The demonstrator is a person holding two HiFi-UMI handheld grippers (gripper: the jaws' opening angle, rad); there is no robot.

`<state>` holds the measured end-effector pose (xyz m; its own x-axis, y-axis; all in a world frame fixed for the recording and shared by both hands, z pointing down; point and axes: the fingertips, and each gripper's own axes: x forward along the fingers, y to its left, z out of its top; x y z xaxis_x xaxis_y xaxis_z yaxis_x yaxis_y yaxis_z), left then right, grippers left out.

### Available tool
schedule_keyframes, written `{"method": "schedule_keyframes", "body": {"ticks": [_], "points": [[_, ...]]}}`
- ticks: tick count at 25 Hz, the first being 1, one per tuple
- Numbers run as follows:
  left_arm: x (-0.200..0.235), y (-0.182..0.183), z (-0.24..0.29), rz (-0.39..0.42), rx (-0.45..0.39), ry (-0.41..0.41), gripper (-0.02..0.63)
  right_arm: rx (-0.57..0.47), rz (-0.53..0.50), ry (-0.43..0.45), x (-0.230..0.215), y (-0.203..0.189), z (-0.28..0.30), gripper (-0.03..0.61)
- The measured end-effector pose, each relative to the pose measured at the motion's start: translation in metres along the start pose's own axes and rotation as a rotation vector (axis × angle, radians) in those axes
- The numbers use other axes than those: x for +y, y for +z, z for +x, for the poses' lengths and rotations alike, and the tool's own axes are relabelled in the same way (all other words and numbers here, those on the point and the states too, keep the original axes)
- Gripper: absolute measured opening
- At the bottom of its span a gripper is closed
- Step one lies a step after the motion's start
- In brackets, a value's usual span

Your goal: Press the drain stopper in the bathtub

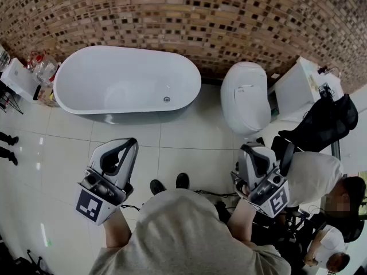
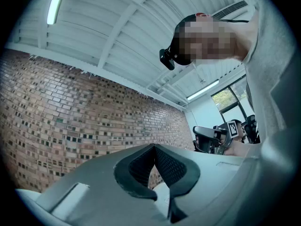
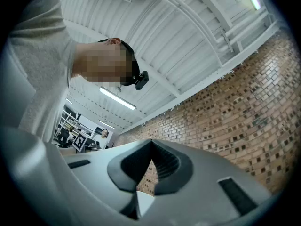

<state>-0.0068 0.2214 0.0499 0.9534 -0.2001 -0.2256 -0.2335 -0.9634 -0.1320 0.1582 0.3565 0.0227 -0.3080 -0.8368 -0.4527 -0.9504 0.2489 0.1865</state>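
Note:
The white oval bathtub (image 1: 126,80) stands against the brick wall at the upper left of the head view. Its small round drain stopper (image 1: 167,99) sits on the tub floor near the right end. My left gripper (image 1: 127,146) is held low over the floor tiles, well short of the tub, its jaws shut and empty. Level with it on the right, my right gripper (image 1: 265,153) is also shut and empty. Both gripper views look upward: the left gripper (image 2: 154,146) and the right gripper (image 3: 151,142) show closed tips against the brick wall and ceiling. Neither shows the tub.
A white toilet (image 1: 245,96) stands right of the tub, with a white cabinet (image 1: 298,87) beyond it. A black chair (image 1: 321,122) and seated people (image 1: 312,176) fill the right side. A cart with bottles (image 1: 23,76) is at the tub's left end. Cables lie near my feet (image 1: 169,183).

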Motion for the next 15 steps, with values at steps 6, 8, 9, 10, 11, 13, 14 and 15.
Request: {"method": "schedule_keyframes", "body": {"ticks": [6, 8, 9, 10, 11, 13, 14, 15], "points": [[-0.007, -0.005, 0.008, 0.003, 0.008, 0.006, 0.002, -0.005, 0.009, -0.001, -0.011, -0.004, -0.008, 0.014], [-0.008, -0.004, 0.012, 0.006, 0.013, 0.009, 0.002, -0.009, 0.016, -0.001, -0.016, -0.005, -0.01, 0.014], [-0.009, -0.004, 0.015, 0.008, 0.016, 0.01, 0.002, -0.009, 0.019, -0.001, -0.018, -0.005, -0.011, 0.014], [-0.01, -0.004, 0.017, 0.01, 0.02, 0.01, 0.002, -0.01, 0.023, -0.002, -0.021, -0.005, -0.012, 0.014], [-0.012, -0.005, 0.02, 0.011, 0.023, 0.01, 0.002, -0.01, 0.025, -0.003, -0.024, -0.006, -0.014, 0.014], [-0.014, -0.007, 0.027, 0.015, 0.028, 0.01, 0.002, -0.016, 0.031, -0.006, -0.031, -0.008, -0.018, 0.014], [-0.015, -0.008, 0.03, 0.016, 0.031, 0.01, 0.002, -0.02, 0.035, -0.007, -0.035, -0.009, -0.02, 0.014], [-0.017, -0.009, 0.033, 0.018, 0.033, 0.011, 0.002, -0.023, 0.04, -0.008, -0.039, -0.01, -0.022, 0.014]]}}
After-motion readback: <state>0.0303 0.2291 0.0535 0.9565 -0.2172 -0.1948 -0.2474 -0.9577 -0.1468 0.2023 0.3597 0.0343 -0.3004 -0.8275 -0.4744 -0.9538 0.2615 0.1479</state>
